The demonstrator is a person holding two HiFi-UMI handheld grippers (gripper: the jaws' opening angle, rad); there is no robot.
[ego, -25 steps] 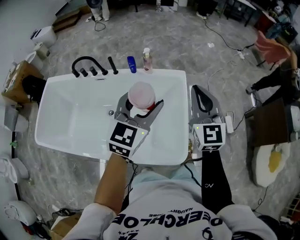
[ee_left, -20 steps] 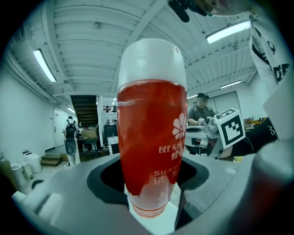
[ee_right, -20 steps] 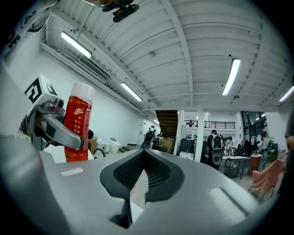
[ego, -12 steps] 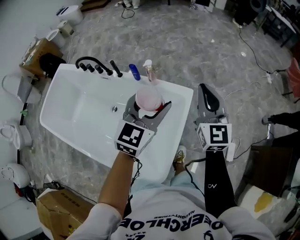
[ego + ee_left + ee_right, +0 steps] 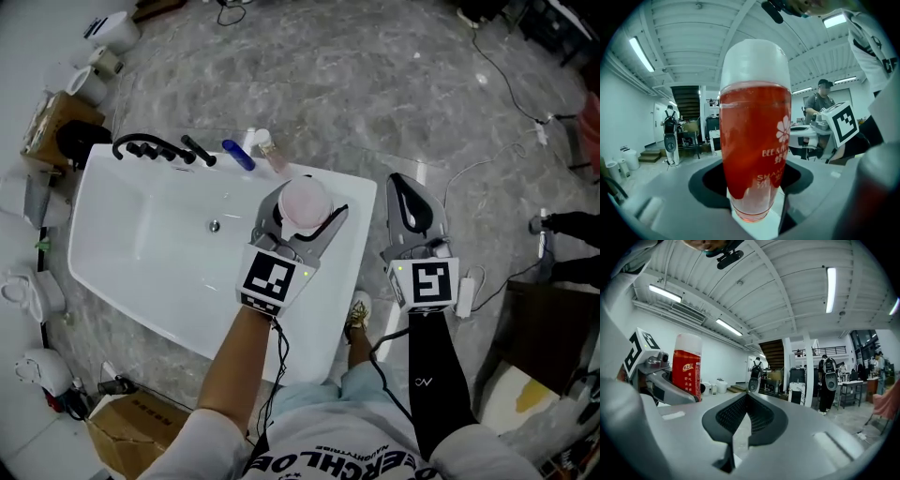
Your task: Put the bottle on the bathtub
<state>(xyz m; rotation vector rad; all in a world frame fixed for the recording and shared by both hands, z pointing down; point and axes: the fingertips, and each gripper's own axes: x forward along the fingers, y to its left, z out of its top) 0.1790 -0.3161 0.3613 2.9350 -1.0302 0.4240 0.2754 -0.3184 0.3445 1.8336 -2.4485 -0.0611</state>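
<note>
My left gripper [image 5: 302, 220] is shut on a bottle [image 5: 306, 202] of red liquid with a white cap, held over the right end of the white bathtub [image 5: 141, 244]. In the left gripper view the bottle [image 5: 755, 126] stands upright between the jaws and fills the middle. My right gripper [image 5: 412, 208] hangs beside the tub's right end over the floor, its jaws closed with nothing in them. In the right gripper view the bottle [image 5: 687, 366] shows at the left, held by the left gripper.
On the tub's far rim sit black tap fittings [image 5: 150, 148], a blue bottle [image 5: 238, 156] and a clear pump bottle [image 5: 266, 150]. Cables [image 5: 487, 66] lie on the grey floor. A cardboard box [image 5: 56, 127] stands at the left; another box [image 5: 141, 427] lies near my feet.
The head view has shifted, so the tub sits lower and more tilted in frame. My left gripper still holds the bottle over the tub's right end. The right gripper stays beside it.
</note>
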